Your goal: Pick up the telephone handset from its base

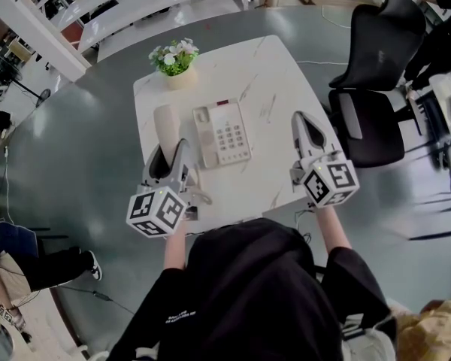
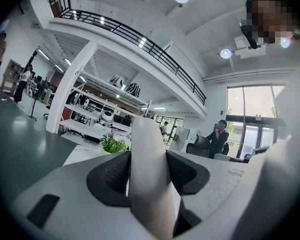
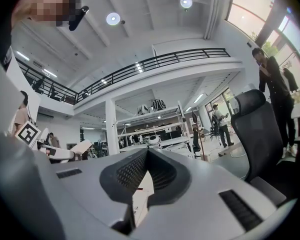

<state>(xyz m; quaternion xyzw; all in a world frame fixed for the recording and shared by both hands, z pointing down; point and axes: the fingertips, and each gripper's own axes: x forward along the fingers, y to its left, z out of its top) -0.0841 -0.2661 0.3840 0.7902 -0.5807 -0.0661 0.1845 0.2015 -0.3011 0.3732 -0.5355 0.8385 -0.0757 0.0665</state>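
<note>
The cream telephone handset (image 1: pixel 166 126) is off its base and lies to the base's left, above the white marble table (image 1: pixel 274 74). My left gripper (image 1: pixel 169 153) is shut on the handset's near end. In the left gripper view the handset (image 2: pixel 149 169) stands between the dark pads, which press on both its sides. The cream telephone base (image 1: pixel 225 134), with keypad, rests at the table's middle with its left cradle bare. A cord (image 1: pixel 200 197) trails near the table's front edge. My right gripper (image 1: pixel 307 123) hovers right of the base, shut and holding nothing; its tips (image 3: pixel 147 151) meet.
A potted plant (image 1: pixel 175 57) with white flowers stands at the table's far left corner. A black office chair (image 1: pixel 376 74) is close to the table's right side. People stand far off in the hall.
</note>
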